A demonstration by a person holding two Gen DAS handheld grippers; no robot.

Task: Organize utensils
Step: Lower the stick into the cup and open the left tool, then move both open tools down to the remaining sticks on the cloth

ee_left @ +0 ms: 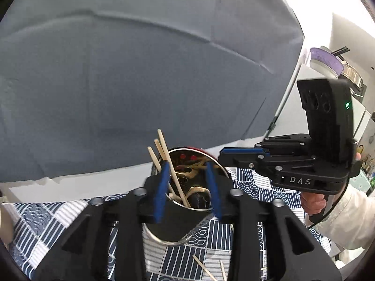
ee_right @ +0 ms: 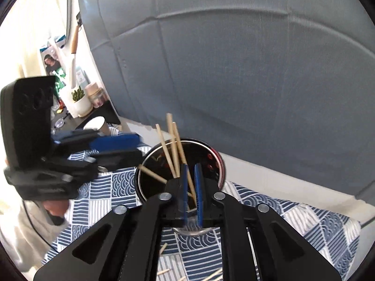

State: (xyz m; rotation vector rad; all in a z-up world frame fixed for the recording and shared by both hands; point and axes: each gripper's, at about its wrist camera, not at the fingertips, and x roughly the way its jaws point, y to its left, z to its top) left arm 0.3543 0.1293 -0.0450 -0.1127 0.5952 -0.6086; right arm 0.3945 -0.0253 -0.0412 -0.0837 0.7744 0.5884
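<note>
Behind everything you have the grey-blue backdrop cloth (ee_left: 145, 75), filling the upper half of both views. Below it lies the blue-and-white patterned tablecloth (ee_left: 243, 241), running from nine to three o'clock across the bottom.

Your right gripper (ee_left: 225, 157) shows in the left view at three o'clock, its blue-lined fingers pressed flat together with nothing between them that you can see. In its own camera the tongs (ee_right: 192, 189) stand narrow, and one chopstick crosses the slim gap; whether they pinch it, you cannot tell.

Your left gripper (ee_left: 187, 185) hangs at six o'clock over the cup, tongs set wide, straddling the mouth and gripping nothing.

The metal cup (ee_right: 180, 164) stands upright on the tablecloth at the centre of both views, dark inside with red marks on the far wall.

The chopsticks (ee_left: 164, 154) lean in the cup, tips fanning out toward eleven o'clock. More loose chopsticks (ee_left: 206, 269) lie flat on the cloth at six o'clock, near the cup's base.
</note>
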